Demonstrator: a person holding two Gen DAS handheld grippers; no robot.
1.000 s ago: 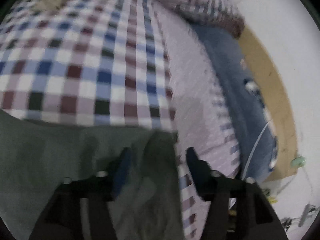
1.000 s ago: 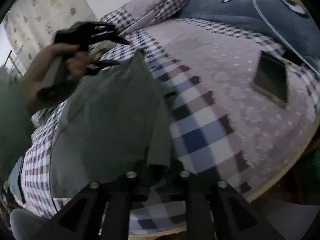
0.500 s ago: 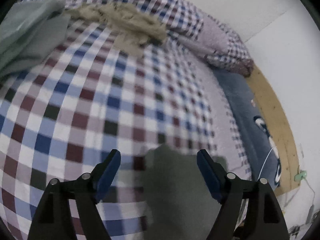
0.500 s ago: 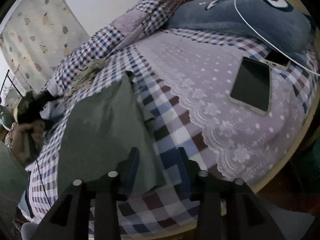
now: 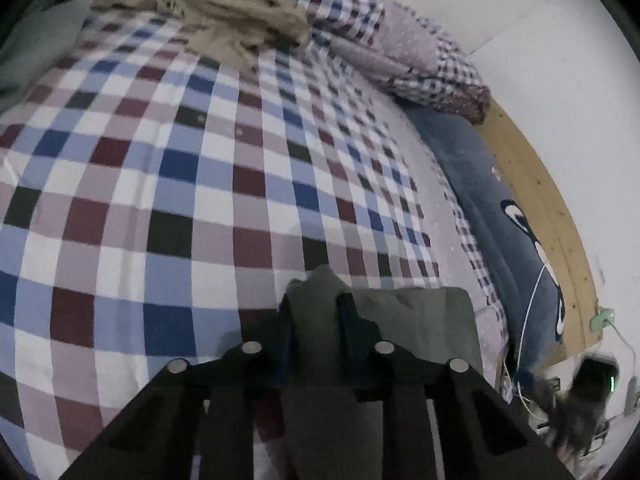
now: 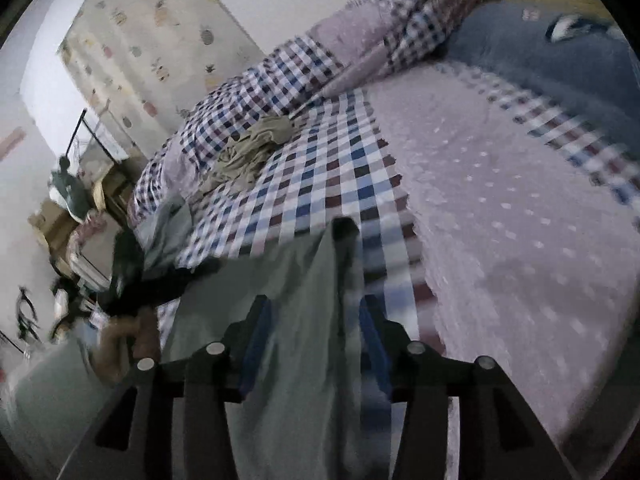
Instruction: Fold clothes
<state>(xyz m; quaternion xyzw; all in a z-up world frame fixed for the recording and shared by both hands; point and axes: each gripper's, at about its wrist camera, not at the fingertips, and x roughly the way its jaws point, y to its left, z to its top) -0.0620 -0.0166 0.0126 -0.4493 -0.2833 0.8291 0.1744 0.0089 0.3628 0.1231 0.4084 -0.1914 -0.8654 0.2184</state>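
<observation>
Fold step: left gripper (image 5: 316,312) pinches shirt (image 5: 420,320), right gripper (image 6: 316,332) gapes around it; next, right must close.

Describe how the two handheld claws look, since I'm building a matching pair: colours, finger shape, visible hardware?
Both look alike. The left claw has a black angular frame with cut-out struts, round silver bolt heads across the top, and two dark fingers. The right claw has the same black frame and silver bolts, with blue pads lining the inner finger faces. No cables or markings show on either.
</observation>
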